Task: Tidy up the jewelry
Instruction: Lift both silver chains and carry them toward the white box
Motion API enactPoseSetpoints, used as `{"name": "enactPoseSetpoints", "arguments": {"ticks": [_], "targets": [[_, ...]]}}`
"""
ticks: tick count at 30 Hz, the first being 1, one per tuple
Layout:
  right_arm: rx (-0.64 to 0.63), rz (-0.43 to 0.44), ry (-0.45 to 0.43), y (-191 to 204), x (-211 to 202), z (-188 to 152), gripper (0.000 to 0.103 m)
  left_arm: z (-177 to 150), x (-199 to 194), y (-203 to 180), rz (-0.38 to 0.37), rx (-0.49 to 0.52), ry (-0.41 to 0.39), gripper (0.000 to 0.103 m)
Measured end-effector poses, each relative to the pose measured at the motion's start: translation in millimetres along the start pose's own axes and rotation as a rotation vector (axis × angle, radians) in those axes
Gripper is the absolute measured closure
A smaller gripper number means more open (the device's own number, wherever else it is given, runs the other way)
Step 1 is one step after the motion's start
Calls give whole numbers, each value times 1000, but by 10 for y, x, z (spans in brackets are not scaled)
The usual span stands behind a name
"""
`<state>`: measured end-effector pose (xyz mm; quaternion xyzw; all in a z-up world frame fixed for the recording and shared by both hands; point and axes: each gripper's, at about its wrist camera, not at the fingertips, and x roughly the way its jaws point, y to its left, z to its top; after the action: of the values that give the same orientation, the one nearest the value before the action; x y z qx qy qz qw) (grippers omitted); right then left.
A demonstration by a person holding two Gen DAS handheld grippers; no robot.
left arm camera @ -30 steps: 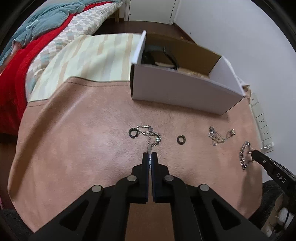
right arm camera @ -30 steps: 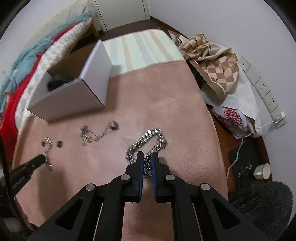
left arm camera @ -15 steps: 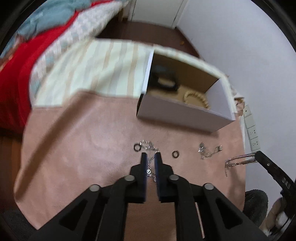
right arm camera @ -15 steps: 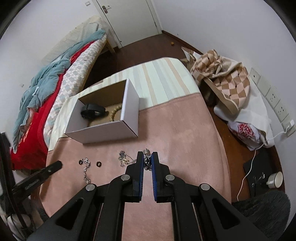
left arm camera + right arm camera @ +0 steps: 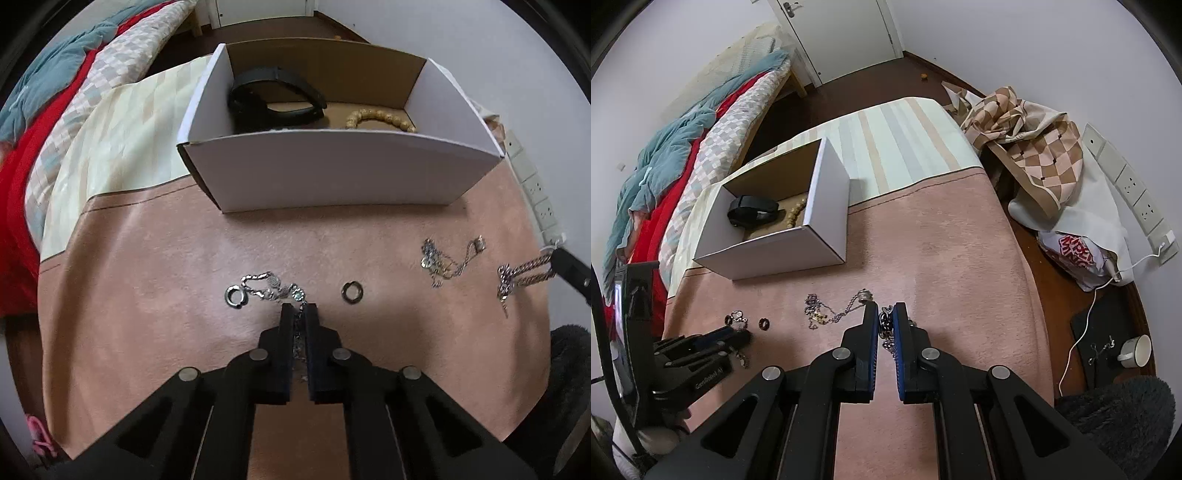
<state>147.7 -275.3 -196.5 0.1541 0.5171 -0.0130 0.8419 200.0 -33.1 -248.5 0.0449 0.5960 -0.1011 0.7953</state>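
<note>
My left gripper [image 5: 298, 308] is shut on a thin silver bracelet [image 5: 271, 286], lifted above the pink cloth [image 5: 147, 295]; its far end trails by a silver ring [image 5: 234, 296]. My right gripper [image 5: 885, 309] is shut on a heavy silver chain bracelet [image 5: 884, 325], seen hanging in the left wrist view [image 5: 522, 275]. A dark ring [image 5: 352, 292] and a tangled fine necklace [image 5: 443, 258] lie on the cloth. An open white box [image 5: 332, 173] behind holds a black band [image 5: 277, 98] and a wooden bead bracelet [image 5: 380, 118].
A striped cloth [image 5: 897, 147] covers the table's far end. A bed with red and teal bedding [image 5: 665, 166] is at left. A checked bag [image 5: 1034, 136], wall sockets [image 5: 1130, 188], a cable and a cup [image 5: 1137, 350] are at right.
Both grippers have lifted away from the cloth with their bracelets held. The left view now looks down into the box; the heavy chain has come off the cloth.
</note>
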Motion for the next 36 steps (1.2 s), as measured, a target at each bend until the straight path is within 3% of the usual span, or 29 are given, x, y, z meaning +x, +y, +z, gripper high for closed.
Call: {"name": "enactPoseSetpoints", "arguments": {"ticks": [6, 15, 18, 21, 28, 29, 31, 33, 36], "targets": [[6, 8, -15, -35, -62, 16, 95, -95, -245, 210, -150, -127, -54, 103], [15, 63, -52, 16, -276, 107, 95, -40, -826, 393, -219, -146, -147, 103], [4, 84, -70, 97, -367, 149, 95, 31, -936, 376, -210, -127, -167, 103], [-16, 88, -77, 172, -408, 174, 95, 20, -763, 380, -225, -150, -93, 99], [-27, 66, -45, 169, -284, 110, 95, 46, -28, 214, -123, -93, 197, 98], [-25, 61, -38, 155, -249, 101, 95, 75, -59, 175, -110, -74, 167, 95], [-18, 53, -22, 120, -185, 69, 95, 126, -27, 94, -73, -39, 183, 65], [-13, 48, -12, 91, -130, 48, 95, 141, 11, 36, -68, -17, 196, 47], [-6, 48, -7, 58, -90, 38, 95, 115, 13, -68, -25, 34, 171, 47]]}}
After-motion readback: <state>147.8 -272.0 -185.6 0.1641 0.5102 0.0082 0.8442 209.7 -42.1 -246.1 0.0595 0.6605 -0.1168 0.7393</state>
